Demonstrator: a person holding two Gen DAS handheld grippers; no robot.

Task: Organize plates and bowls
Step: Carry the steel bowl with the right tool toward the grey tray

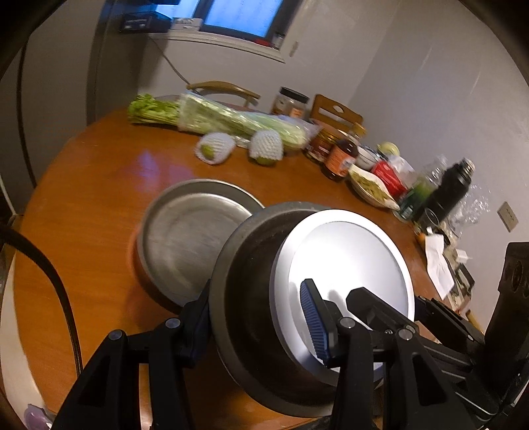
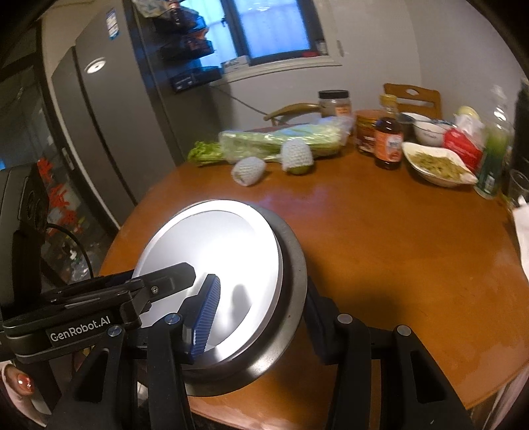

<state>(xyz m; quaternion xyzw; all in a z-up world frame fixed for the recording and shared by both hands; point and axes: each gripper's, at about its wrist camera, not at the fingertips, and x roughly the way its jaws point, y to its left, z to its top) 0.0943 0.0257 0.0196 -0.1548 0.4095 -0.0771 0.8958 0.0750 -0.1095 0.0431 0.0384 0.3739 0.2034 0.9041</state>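
A round wooden table (image 2: 380, 251), glossy and orange-brown, fills the kitchen corner and serves as the landmark here. Held up over the near edge of the table, a pair of nested steel bowls (image 1: 251, 264) is carried tilted on its side between 2 hand-held grippers, probably because a grip from opposite sides keeps the smooth metal from slipping. The left gripper (image 1: 261, 317) straddles the stacked rims, 1 ribbed blue pad (image 1: 314, 324) inside against the brightly lit flat bottom and the other finger outside the dark brushed wall; its fingers are clenched on the bowls. The right gripper (image 2: 261, 317) clamps the same rims from the opposite side, its ribbed blue pad (image 2: 206, 317) likewise inside. Just behind the held pair, resting on the table toward its left side, lies a shallow steel plate (image 1: 188, 238), round, matte and scuffed, a likely base for stacking, judging by the task. At the far rim of the table lie 2 fruits in white foam netting (image 2: 248, 170), wrapped celery (image 2: 277, 140), a brown bottle (image 2: 388, 142), jars (image 2: 334, 102) and a white dish of food (image 2: 436, 165). A grey fridge (image 2: 99, 115) stands left of the table, below a window (image 2: 274, 29).
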